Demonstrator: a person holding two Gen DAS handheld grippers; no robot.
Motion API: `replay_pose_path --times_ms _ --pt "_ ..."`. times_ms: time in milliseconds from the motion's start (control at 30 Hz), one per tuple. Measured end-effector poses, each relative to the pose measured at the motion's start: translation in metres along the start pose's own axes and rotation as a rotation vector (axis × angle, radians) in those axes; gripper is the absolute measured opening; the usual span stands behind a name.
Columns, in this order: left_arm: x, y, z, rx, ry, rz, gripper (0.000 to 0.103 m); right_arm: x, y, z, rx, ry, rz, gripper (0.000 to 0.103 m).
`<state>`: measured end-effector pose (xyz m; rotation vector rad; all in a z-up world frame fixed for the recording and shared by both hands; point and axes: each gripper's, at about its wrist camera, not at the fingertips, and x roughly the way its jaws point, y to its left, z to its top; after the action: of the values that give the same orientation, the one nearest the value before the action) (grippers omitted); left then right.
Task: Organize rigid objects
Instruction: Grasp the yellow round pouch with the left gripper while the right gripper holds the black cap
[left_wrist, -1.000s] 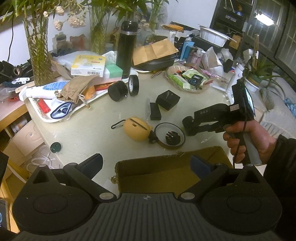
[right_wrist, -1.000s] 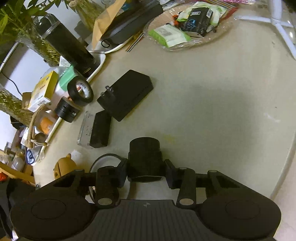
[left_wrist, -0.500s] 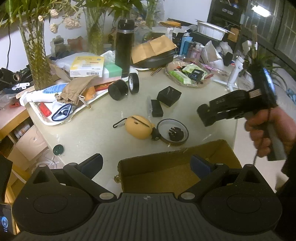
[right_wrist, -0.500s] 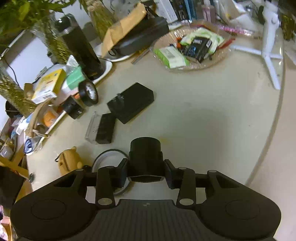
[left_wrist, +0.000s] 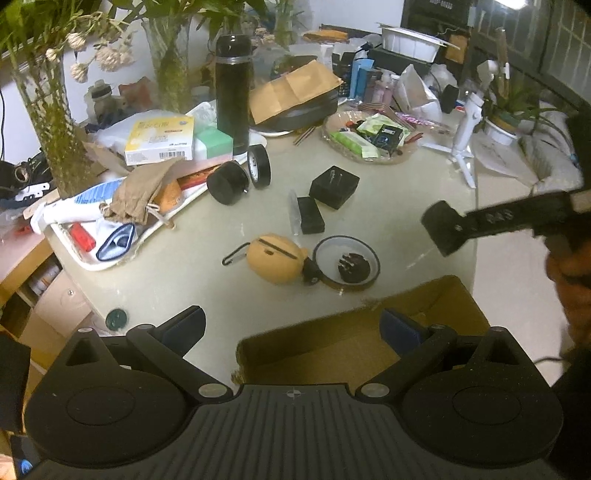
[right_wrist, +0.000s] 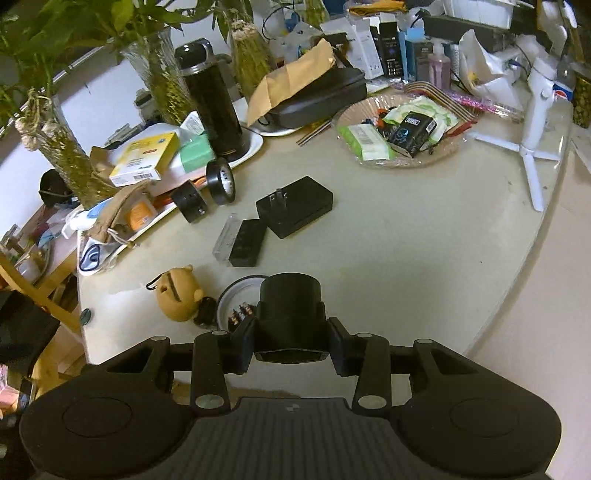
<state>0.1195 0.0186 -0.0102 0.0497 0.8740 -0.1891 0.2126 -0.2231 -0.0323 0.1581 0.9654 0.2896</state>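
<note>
My right gripper (right_wrist: 291, 334) is shut on a black cylindrical adapter (right_wrist: 290, 306) and holds it well above the table; it shows in the left wrist view (left_wrist: 448, 230) at the right. My left gripper (left_wrist: 291, 326) is open, its fingers astride the near wall of a brown cardboard box (left_wrist: 332, 343). On the table lie a yellow pig-shaped case (left_wrist: 275, 262), a round lid holding a small black plug (left_wrist: 352, 264), a black charger (left_wrist: 334, 186), a small black block (left_wrist: 310, 219), a black tape roll (left_wrist: 258, 166) and a black cylinder (left_wrist: 227, 182).
A white tray (left_wrist: 110, 254) of clutter sits at the left. A black flask (left_wrist: 232, 92), glass vases with plants (left_wrist: 55, 122), a dish of packets (left_wrist: 369, 138) and a white tripod (left_wrist: 467, 144) stand at the back. The table edge curves at the right.
My right gripper has lifted the black adapter up and away from the table toward the right. My left gripper has stayed at the box.
</note>
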Motion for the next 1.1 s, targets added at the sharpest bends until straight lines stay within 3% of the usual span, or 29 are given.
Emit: replay_pose_path --times_ms 500,800,833,867,933,1100 --pt "0.059 0.021 0.050 -0.051 0.063 0.023 0.103 -0.036 -0.006 -0.017 0.030 -0.065 -0.009 0.044" --pt "0.111 0.043 0.061 -0.154 0.154 0.017 0.103 -0.039 -0.005 -0.023 0.025 -0.060 0.008 0.044" --pt "0.117 0.046 0.060 -0.179 0.173 0.015 0.101 -0.038 -0.004 -0.022 0.023 -0.059 0.009 0.044" --pt "0.123 0.050 0.060 -0.213 0.190 0.008 0.093 -0.038 -0.004 -0.022 0.023 -0.059 0.013 0.044" --pt "0.135 0.056 0.060 -0.281 0.234 -0.021 0.084 -0.038 -0.003 -0.022 0.021 -0.056 0.022 0.044" --pt "0.155 0.062 0.065 -0.372 0.262 -0.059 0.084 -0.037 -0.001 -0.020 0.016 -0.055 0.035 0.044"
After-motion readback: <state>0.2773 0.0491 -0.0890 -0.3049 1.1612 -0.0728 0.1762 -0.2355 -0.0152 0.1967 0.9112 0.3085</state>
